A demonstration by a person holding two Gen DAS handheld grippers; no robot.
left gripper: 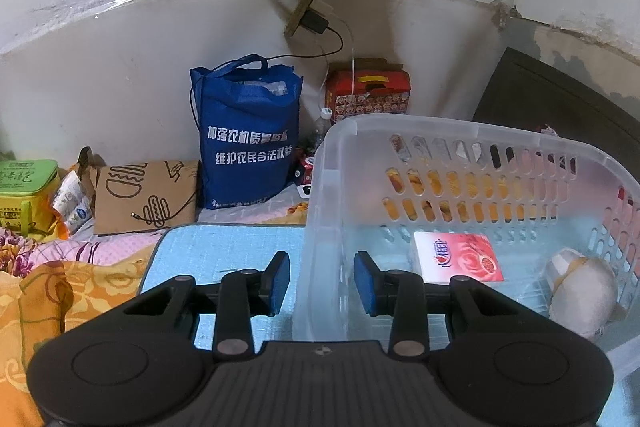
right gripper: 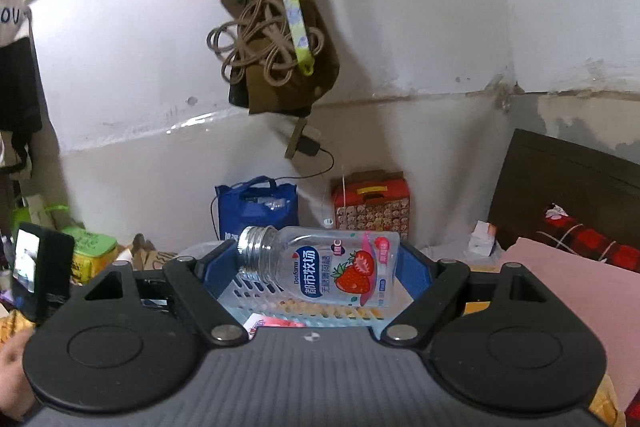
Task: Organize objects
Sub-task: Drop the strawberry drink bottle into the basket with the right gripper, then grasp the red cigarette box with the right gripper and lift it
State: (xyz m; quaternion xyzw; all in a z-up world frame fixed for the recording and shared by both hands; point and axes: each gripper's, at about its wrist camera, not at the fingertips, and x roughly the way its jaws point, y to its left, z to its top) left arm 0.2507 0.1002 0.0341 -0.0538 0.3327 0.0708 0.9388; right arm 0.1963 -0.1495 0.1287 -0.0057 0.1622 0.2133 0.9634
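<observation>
A clear plastic basket (left gripper: 472, 139) stands on a light blue mat (left gripper: 224, 251). My left gripper (left gripper: 322, 281) straddles the basket's near left wall, one blue pad outside and one inside, shut on it. Inside lie a pink tissue pack (left gripper: 456, 257) and a white rounded bundle (left gripper: 580, 291). My right gripper (right gripper: 320, 267) is shut on a capless clear bottle (right gripper: 332, 267) with a strawberry label. The bottle lies crosswise, mouth to the left, held end to end between the pads. Under it show the basket (right gripper: 280, 303) and the tissue pack (right gripper: 272, 323).
Against the wall stand a blue tote bag (left gripper: 248, 131) and a red carton (left gripper: 368, 91). A brown paper bag (left gripper: 144, 195) and a green bag (left gripper: 24, 191) sit at the left. A dark headboard (left gripper: 560, 99) is at the right. A bag with cords (right gripper: 280, 59) hangs overhead.
</observation>
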